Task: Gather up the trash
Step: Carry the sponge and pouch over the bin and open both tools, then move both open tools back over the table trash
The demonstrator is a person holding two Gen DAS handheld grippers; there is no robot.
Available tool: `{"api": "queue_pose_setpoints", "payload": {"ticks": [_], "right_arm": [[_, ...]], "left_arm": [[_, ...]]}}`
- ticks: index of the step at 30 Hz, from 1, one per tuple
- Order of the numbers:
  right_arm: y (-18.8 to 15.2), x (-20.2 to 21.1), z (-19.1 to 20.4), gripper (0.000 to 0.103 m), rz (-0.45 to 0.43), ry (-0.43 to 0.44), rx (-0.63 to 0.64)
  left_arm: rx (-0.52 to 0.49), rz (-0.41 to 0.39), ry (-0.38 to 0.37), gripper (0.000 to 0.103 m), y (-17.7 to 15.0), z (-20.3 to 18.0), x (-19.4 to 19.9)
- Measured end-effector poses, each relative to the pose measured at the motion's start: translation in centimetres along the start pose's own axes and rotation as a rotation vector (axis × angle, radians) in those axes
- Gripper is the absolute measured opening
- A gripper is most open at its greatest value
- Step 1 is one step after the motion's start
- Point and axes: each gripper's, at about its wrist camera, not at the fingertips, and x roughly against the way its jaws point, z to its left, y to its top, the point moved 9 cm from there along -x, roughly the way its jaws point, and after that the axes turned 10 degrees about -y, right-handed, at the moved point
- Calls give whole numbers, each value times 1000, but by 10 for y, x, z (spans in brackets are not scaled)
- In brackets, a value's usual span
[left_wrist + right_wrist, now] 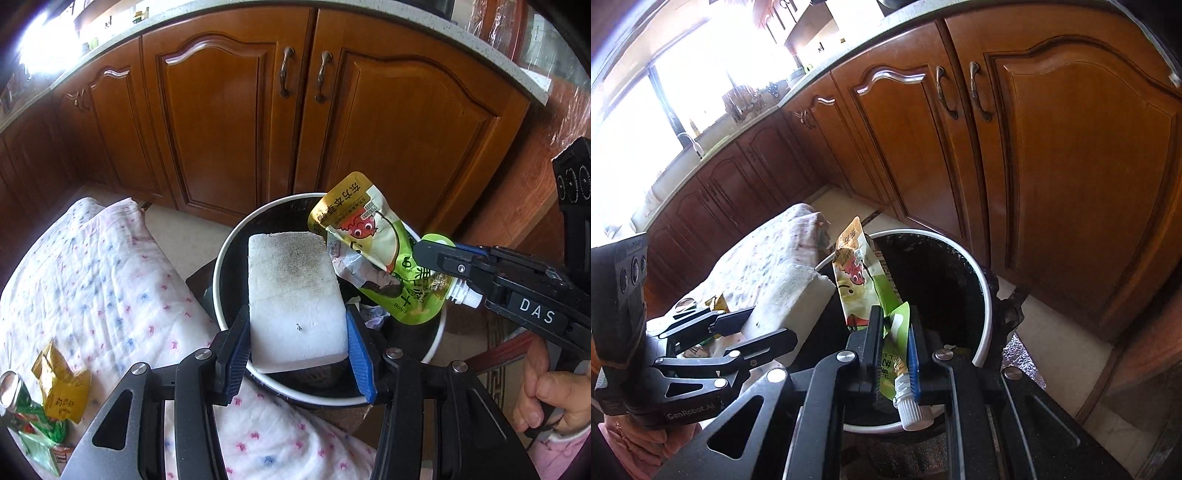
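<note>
We have both loads over the bin point(221, 258) at lower centre, and the risk is a collision: the foam block point(295, 295) nearly touches the juice pouch point(369, 251), so dropping both together could knock 1 off the rim onto the floor. The left gripper point(295, 332) has its fingers half spread, clamping the block; the right gripper point(894, 332) has its fingers pressed together on the pouch near its spout.

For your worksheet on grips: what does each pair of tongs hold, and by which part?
Left tongs: the white foam block, clamped across its near end. Right tongs: the green drink pouch, pinched at its spout end.
</note>
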Motion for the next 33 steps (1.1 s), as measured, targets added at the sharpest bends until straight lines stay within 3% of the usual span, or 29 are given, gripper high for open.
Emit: {"api": "queue_pose_setpoints", "payload": {"ticks": [12, 16, 19, 22, 27, 29, 30, 33], "right_arm": [[5, -18, -10, 12, 44, -13, -13], [8, -21, -11, 18, 51, -3, -25], [9, -19, -12, 35, 47, 18, -46], [6, -13, -11, 36, 34, 40, -64], [-5, 3, -3, 54, -6, 108, -102], [-13, 11, 2, 76, -27, 132, -115], [-16, 13, 5, 79, -38, 142, -119], [-33, 21, 20, 83, -60, 167, -117]], "left_arm": [[2, 40, 15, 50, 1, -6, -25], [38, 39, 24, 53, 1, 0, -20], [65, 6, 5, 53, 0, 2, -8], [95, -39, -1, 54, -9, 5, 6], [190, -119, -38, 58, -39, 14, 30], [231, -151, -34, 59, -55, 21, 40], [250, -168, -35, 59, -64, 22, 47], [297, -222, -21, 60, -90, 28, 69]]}}
